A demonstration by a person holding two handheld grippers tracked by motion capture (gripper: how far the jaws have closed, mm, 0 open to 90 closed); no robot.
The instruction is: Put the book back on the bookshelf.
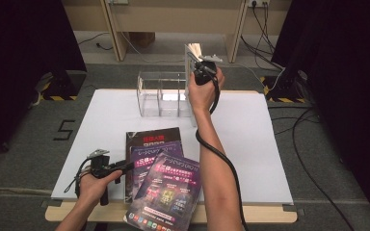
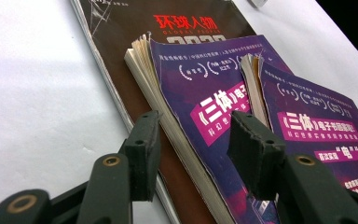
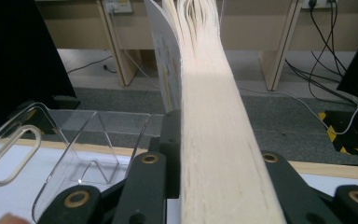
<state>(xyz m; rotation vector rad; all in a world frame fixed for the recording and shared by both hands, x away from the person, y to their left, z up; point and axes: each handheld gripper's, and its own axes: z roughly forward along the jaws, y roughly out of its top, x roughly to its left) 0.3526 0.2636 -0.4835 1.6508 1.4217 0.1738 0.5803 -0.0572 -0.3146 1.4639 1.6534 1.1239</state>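
I count four books in all: three lie near the front edge of the worktop [image 1: 250, 130], and one is held upright at the far side. Of the three lying flat, the lowest is a dark brown magazine [image 1: 149, 137] with red lettering, glossy and thin; on it rests a purple paperback [image 2: 200, 112] with cream page edges slightly fanned at the corner; a second purple paperback [image 1: 168, 192] overlaps that one and juts over the front edge of the worktop. The worktop carries a white matte sheet on a pale wooden board. One clear plastic rack [image 1: 161, 94] stands at the far middle, box-shaped, with dividers forming compartments and a rounded slot handle in its side wall. My left hand-held gripper [image 2: 193, 144] lies low and nearly level at the left edge of the stack, its two ribbed black jaws spread, standing over the brown magazine and the first purple paperback without pressing on either. My right hand-held gripper [image 3: 214, 154] is raised on an outstretched forearm beside the right end of the rack, jaws pinching the fourth book [image 3: 209, 130] across its thickness; this book stands on edge, cream pages facing the right gripper view, its far leaves splaying open. Whether its lower edge touches the rack or the worktop I cannot tell.
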